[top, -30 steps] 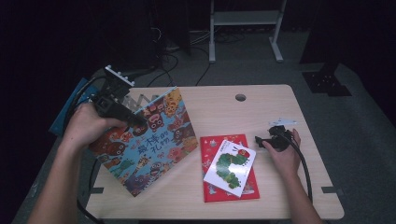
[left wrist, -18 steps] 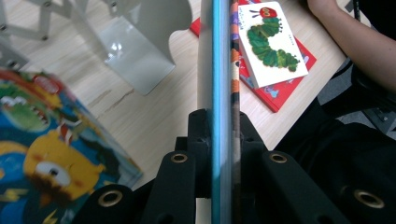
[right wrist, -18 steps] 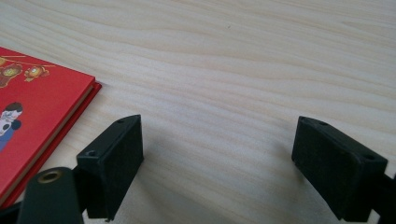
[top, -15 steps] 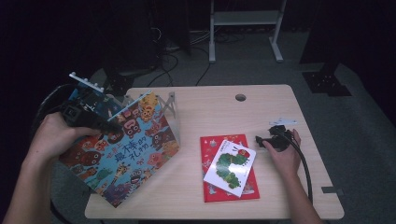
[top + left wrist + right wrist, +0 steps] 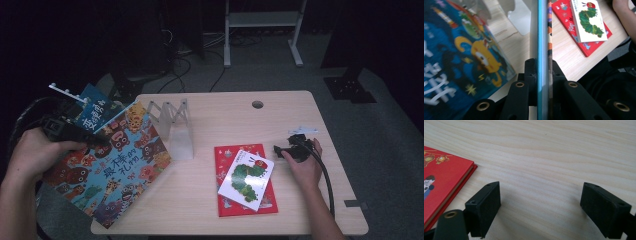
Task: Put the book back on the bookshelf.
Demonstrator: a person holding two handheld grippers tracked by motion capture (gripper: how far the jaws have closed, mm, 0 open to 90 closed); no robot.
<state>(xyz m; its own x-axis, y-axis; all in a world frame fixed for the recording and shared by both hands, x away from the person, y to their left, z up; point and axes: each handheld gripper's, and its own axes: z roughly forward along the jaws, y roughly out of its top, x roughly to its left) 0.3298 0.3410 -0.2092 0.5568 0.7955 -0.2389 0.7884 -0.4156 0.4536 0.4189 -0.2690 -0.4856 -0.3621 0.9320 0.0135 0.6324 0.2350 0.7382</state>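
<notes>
Two books are clamped together in your left gripper (image 5: 541, 75): the jaws pinch a blue-covered book (image 5: 97, 111) and a big picture book with cartoon monsters (image 5: 112, 170), their edges running straight up between the black pads in the left gripper view. In the high view the picture book hangs tilted over the table's (image 5: 225, 115) edge at 9 o'clock, its lower corner past the near edge at about 7 o'clock, and the blue book peeks out behind it toward 10 o'clock. Your left hand (image 5: 35, 152) sits off the table at 9 o'clock, wrapped round the gripper body.

Just beside the picture book's upper corner, at roughly 11 o'clock from table centre, stands a white zigzag book rack (image 5: 175, 125), upright on the wood; whether the book touches it, I cannot tell.

At 5 o'clock from centre a red book (image 5: 225, 155) lies flat, and on it, turned askew, a white caterpillar book (image 5: 247, 179) rests touching its cover.

Your right gripper (image 5: 286, 149) lies low at 3 o'clock, just beside the red book's far corner, with your right hand (image 5: 306, 167) behind it. In the right gripper view its jaws stand wide apart with bare wood between them, the red book's corner at the left; nothing is gripped.

A small white bracket (image 5: 302, 130) lies on the table just beyond that gripper.
</notes>
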